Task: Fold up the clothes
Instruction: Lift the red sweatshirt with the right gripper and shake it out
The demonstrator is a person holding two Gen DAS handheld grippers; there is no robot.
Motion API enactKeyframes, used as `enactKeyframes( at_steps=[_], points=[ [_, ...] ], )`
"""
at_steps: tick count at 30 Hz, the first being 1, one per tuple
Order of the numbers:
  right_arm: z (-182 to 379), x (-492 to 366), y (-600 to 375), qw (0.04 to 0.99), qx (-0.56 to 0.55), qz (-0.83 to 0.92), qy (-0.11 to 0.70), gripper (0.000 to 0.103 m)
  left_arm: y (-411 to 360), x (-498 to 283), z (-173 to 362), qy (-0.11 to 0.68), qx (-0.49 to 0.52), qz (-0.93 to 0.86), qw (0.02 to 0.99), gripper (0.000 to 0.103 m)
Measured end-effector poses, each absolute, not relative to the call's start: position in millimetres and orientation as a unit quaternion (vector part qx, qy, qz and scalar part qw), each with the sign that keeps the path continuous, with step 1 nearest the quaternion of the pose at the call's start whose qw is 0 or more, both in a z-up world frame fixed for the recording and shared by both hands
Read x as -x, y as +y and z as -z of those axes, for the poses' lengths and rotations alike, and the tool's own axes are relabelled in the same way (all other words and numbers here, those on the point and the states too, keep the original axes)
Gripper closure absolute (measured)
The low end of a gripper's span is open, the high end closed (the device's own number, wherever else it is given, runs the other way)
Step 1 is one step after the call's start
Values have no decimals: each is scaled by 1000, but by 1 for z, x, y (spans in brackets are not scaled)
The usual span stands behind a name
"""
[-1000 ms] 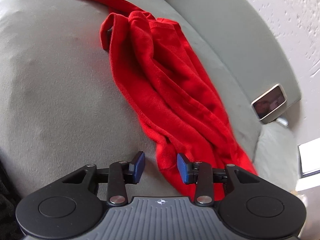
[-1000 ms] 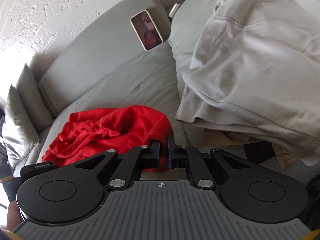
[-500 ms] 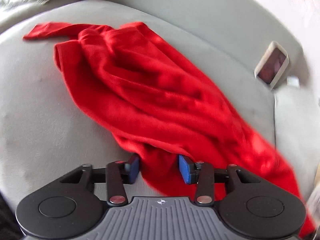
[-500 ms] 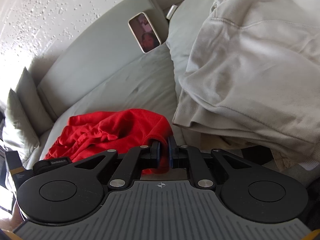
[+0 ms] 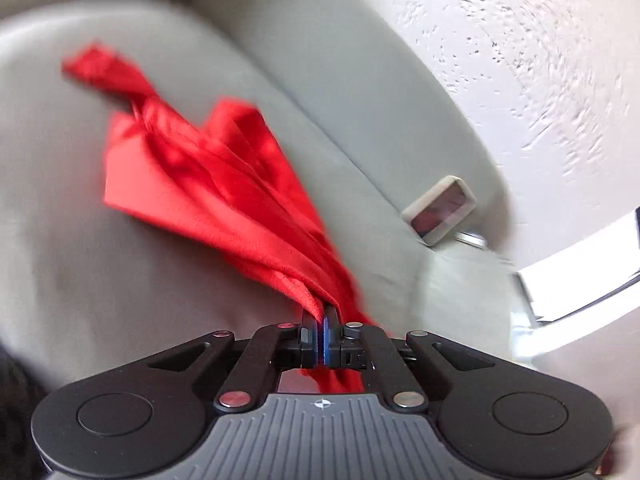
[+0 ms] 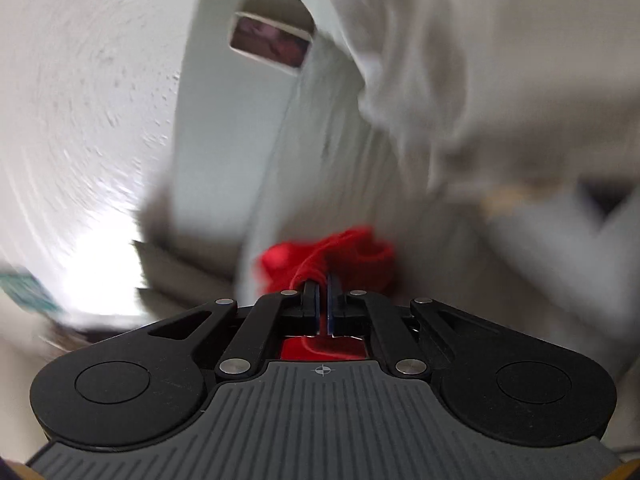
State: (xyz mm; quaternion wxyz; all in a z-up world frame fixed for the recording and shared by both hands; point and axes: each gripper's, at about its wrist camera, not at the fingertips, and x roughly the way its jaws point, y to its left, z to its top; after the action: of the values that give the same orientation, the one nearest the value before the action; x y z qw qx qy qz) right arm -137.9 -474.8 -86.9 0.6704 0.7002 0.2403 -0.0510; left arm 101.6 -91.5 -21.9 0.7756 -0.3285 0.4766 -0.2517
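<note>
A red garment (image 5: 208,184) stretches in folds from the grey sofa seat (image 5: 80,260) toward me in the left wrist view. My left gripper (image 5: 320,316) is shut on its near edge, and cloth hangs below the fingers. In the blurred right wrist view, my right gripper (image 6: 322,284) is shut on another bunched part of the red garment (image 6: 352,252). Most of the garment is hidden behind the fingers there.
A phone (image 5: 440,210) leans against the sofa back (image 5: 320,92); it also shows in the right wrist view as a phone (image 6: 272,40). A pile of beige clothes (image 6: 460,80) lies at the right. A textured white wall (image 5: 500,40) rises behind the sofa.
My left gripper went from open to shut on the red garment's edge and pulled it taut. My right gripper, still shut on the garment, swung sharply; its view is now blurred and rotated.
</note>
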Motion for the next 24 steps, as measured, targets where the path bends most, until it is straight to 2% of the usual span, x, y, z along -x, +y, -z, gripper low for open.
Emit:
enactKeyframes(
  at_steps=[2,4,7,9,10,13,14,20,24],
  points=[
    [59,139,-469,689,-690,34,219,100,-72,-97,-29,431,340,280,787,103],
    [16,152,-467,723,-680,-1,123,100,-53,-83,-91,349,346,323,809,103],
    [-61,190,-461,801,-598,14,-23,100,-26,-48,-173,223,362,398,813,103],
    [-98,208,-452,831,-552,35,-63,100,-29,-30,-201,209,316,391,839,102],
    [-108,211,-448,836,-545,38,-51,100,-38,-25,-208,225,278,376,855,103],
    [-110,198,-434,819,-570,-1,66,100,-62,-38,-190,349,203,356,843,103],
    [-113,200,-429,820,-567,-13,79,100,-58,-36,-190,348,202,359,842,103],
    [-154,253,-418,878,-477,11,-35,100,-12,16,-252,156,286,420,847,103],
    [-175,271,-410,899,-435,9,-58,100,-3,29,-281,87,292,406,861,103]
  ],
)
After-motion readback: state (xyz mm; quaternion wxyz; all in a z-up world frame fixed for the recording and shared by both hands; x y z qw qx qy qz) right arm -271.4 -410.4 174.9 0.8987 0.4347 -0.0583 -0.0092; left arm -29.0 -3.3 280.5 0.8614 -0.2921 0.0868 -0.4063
